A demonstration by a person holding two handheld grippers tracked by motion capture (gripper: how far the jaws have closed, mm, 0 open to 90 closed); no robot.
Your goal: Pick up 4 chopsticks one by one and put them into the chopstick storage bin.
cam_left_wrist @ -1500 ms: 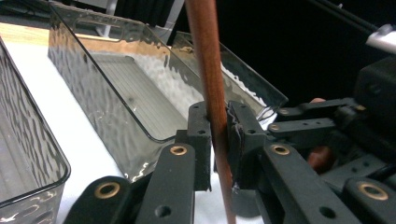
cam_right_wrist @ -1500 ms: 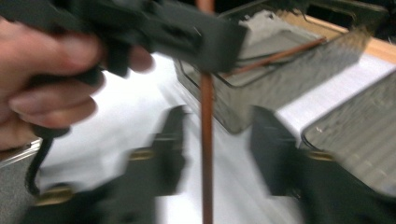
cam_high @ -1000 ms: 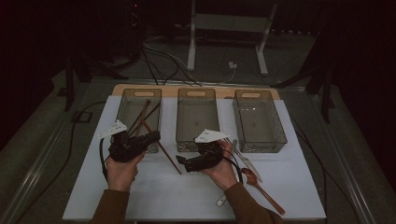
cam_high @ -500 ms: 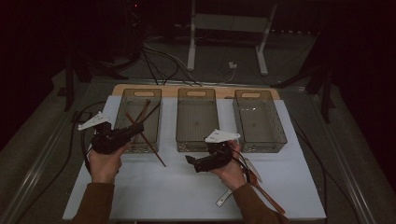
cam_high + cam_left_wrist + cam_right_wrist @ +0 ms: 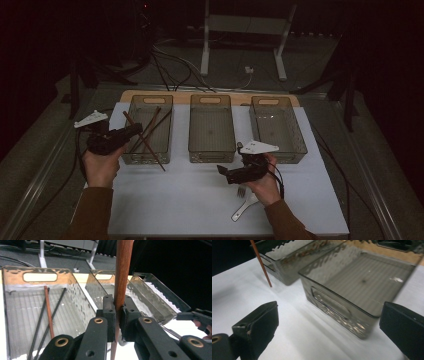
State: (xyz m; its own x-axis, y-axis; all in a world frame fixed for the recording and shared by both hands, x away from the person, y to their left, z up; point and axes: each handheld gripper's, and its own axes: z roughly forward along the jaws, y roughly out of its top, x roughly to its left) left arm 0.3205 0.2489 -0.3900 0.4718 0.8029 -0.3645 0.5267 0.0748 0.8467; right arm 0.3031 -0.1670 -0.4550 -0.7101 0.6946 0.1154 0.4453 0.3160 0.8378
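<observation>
1. Chopstick (image 5: 121, 277), brown wood, stands pinched between the left gripper's (image 5: 118, 308) pads, slanting down over the left tray's (image 5: 131, 159) near wall.
2. Right gripper (image 5: 325, 322), jaws spread wide, hovers above the bench (image 5: 190, 200) just before the middle tray (image 5: 337, 312).
3. A fork (image 5: 243, 202) lies beneath that hand.

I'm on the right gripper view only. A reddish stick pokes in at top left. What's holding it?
Observer: The left gripper is, its jaws clamped on that brown chopstick.
Operator: Anything in the tray behind it?
Observer: Yes, the left tray has more chopsticks lying in it, one brown chopstick in the tray between dark ones.
Operator: Any loose items near my hand?
Observer: A white fork lies on the white mat just in front of the person's right hand, below the right gripper, whose jaws stand open with nothing between them.
</observation>
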